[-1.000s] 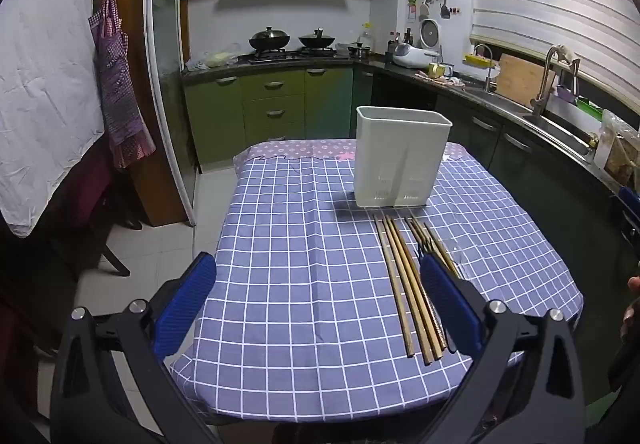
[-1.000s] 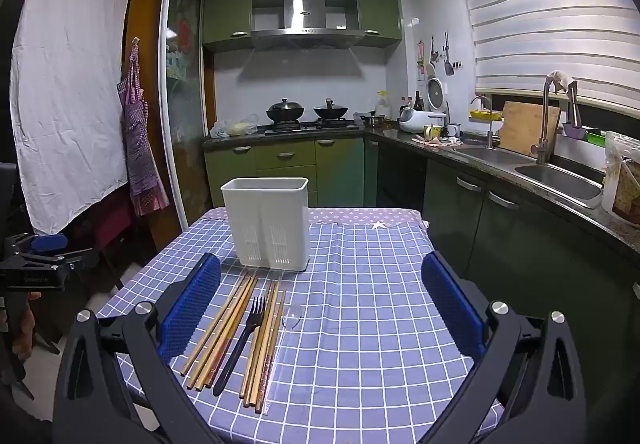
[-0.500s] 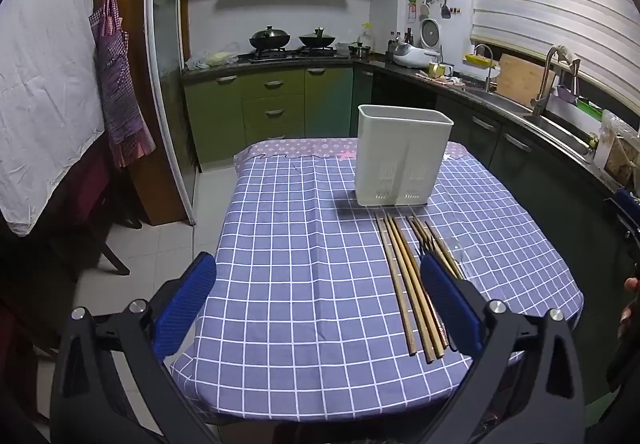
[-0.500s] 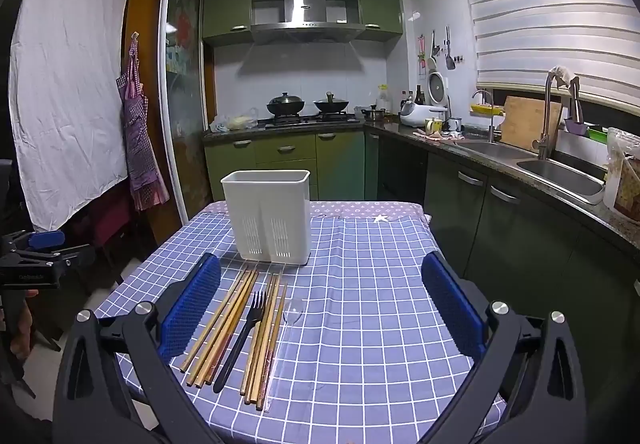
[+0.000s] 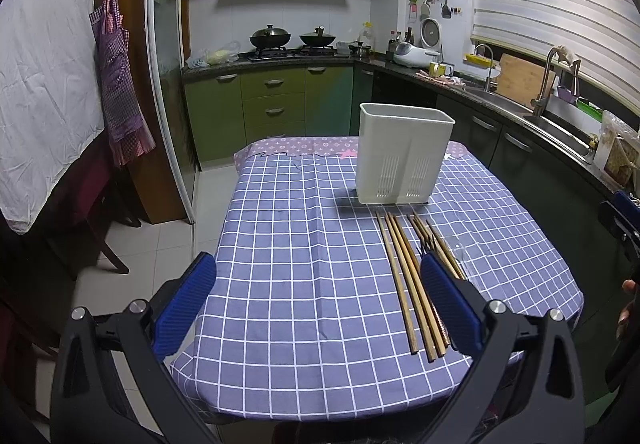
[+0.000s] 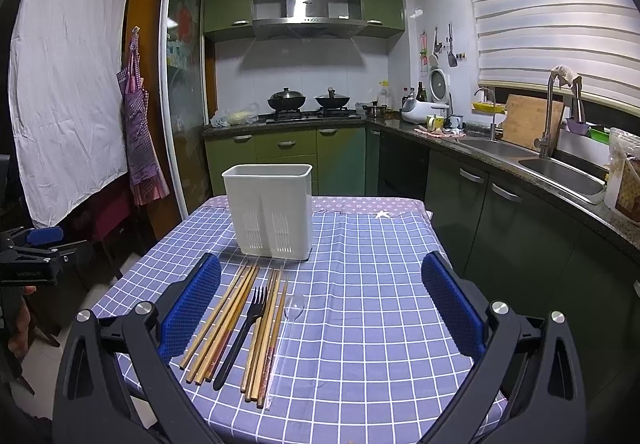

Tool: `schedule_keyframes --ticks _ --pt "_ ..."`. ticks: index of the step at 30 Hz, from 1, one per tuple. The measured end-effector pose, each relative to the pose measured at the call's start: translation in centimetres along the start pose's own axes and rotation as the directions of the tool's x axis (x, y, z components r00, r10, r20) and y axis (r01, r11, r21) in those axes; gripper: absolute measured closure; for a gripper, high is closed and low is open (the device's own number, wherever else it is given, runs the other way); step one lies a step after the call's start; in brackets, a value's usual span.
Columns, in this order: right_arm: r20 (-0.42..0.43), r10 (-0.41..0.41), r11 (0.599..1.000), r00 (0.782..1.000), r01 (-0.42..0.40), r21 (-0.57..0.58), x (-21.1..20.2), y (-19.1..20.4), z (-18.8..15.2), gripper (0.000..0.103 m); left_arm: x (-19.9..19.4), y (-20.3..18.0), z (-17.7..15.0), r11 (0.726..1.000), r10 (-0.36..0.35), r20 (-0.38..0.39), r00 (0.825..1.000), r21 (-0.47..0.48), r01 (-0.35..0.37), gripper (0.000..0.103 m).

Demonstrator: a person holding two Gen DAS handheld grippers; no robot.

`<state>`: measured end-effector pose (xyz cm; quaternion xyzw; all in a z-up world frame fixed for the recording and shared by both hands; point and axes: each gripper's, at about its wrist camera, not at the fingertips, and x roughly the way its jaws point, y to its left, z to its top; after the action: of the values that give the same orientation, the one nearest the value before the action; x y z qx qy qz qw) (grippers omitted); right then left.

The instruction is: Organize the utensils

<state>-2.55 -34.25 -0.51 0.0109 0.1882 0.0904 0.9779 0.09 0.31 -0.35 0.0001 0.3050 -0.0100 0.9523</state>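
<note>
On the table point(image 6: 380, 284), left to right in the right wrist view, we list: a bundle of chopsticks point(image 6: 218, 320), a black fork point(image 6: 242, 332), a second chopstick bundle point(image 6: 266, 336) and a clear spoon point(image 6: 286, 332), all lying parallel with long axes running from the near edge toward the white utensil holder point(image 6: 270, 210), which stands upright just beyond their far tips. We hold the left gripper point(image 5: 318, 300) off the near left corner, jaws spread wide and empty, utensils toward its right finger. We hold the right gripper point(image 6: 318, 304) over the near edge, likewise wide and empty, the row just inside its left finger, so we judge it the nearer.
</note>
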Motion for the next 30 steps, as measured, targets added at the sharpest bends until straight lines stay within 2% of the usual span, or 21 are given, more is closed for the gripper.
schedule_keyframes --ticks 30 --pt "-0.013 -0.002 1.0 1.0 0.002 0.001 0.79 0.16 -0.37 0.004 0.75 0.16 -0.36 1.0 0.002 -0.024 1.0 -0.009 -0.002 0.006"
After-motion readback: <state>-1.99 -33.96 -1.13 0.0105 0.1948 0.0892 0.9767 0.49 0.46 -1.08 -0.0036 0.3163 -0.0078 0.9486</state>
